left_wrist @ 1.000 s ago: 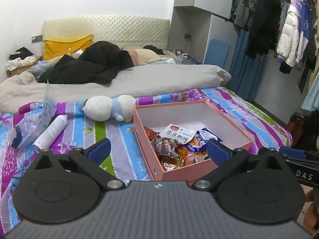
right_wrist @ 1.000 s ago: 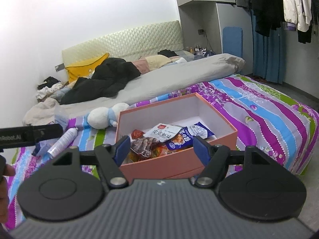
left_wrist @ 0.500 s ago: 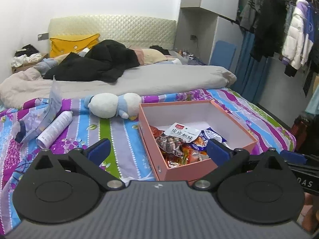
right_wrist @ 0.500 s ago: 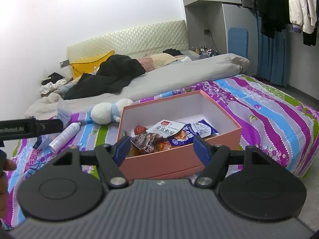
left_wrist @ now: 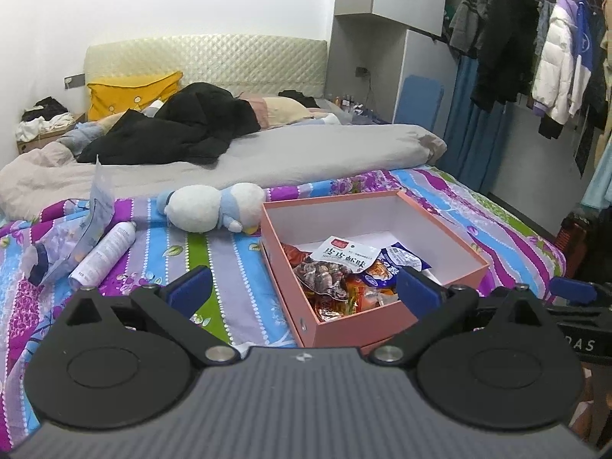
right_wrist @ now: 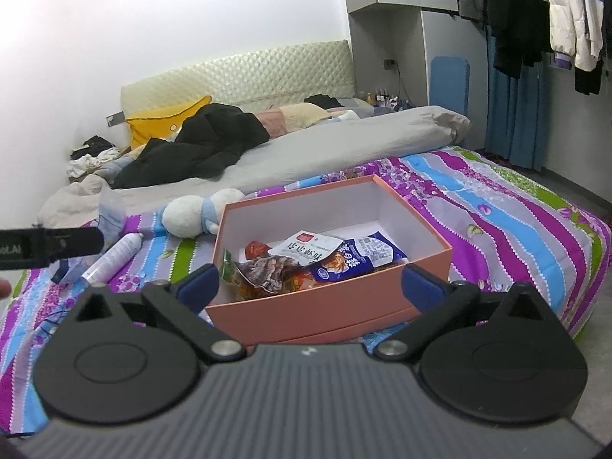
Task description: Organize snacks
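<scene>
Right gripper [right_wrist: 310, 287]: I am holding my jaws spread as wide as they go; they have just been opening, and nothing is sitting between my 2 blue pads, which are hanging in front of the box's near wall.
Left gripper [left_wrist: 304, 287]: I am keeping my jaws wide apart and gripping nothing; the box's near left corner is showing in the gap.
Pink box [right_wrist: 329, 308]: it is lying open on the striped bedspread [right_wrist: 497, 222], lid off, white inside.
Snacks [right_wrist: 306, 264]: they are piling up in the near left part of the box, all inside its walls.
White packet [left_wrist: 346, 254]: it is resting on top of the pile, red label up.
Blue packet [right_wrist: 355, 258]: it is lying just beside the white one, toward the right.
Plush toy [left_wrist: 212, 208]: it is lying on its side just beyond the box's far left corner.
Spray can [left_wrist: 103, 254]: it is lying flat, well left of the box.
Clear wrapper [left_wrist: 72, 237]: it is crumpling beside the can, touching it.
</scene>
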`<state>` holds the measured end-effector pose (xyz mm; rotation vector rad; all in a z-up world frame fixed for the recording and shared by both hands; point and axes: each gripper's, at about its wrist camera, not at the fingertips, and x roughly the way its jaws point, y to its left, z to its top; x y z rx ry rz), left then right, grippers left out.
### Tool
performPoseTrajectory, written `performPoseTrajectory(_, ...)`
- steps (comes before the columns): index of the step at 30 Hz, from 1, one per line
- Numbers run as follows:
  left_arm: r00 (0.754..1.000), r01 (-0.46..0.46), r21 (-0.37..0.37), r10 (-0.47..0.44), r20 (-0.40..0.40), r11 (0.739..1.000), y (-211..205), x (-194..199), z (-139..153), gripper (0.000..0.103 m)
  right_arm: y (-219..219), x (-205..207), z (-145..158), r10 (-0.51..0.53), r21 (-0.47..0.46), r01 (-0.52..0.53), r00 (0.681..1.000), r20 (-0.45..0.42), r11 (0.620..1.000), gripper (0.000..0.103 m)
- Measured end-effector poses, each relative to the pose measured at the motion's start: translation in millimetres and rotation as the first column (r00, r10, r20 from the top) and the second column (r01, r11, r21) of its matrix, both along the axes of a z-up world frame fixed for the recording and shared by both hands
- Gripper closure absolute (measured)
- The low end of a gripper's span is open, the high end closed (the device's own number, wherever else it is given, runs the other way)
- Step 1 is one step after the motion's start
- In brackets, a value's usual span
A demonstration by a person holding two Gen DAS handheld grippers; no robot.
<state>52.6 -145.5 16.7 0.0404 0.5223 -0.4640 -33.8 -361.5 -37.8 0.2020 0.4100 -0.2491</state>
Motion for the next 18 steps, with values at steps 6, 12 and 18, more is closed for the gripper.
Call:
performPoseTrajectory(6,1.000,-0.008,-0.001,0.008,-0.010,1.000,-2.5,1.8,-2.2,0.000,1.9,1.2,1.1,0.003,0.009,-0.003,1.000,0.011,1.000,0.000)
performPoseTrajectory(12,1.000,-0.004,-0.007,0.004,-0.029,1.000,-3.6,1.9,-4.2,0.000,2.2,-0.5,3.9,0.014,-0.002,-0.013,1.000,0.018,1.000,0.000)
performPoseTrajectory(18,0.999,-0.011,-0.012,0.011,-0.038,1.000,-3.0,2.2,-3.0,0.000,0.6,-1.4,6.0,0.011,-0.004,-0.011,1.000,0.024,1.000,0.000)
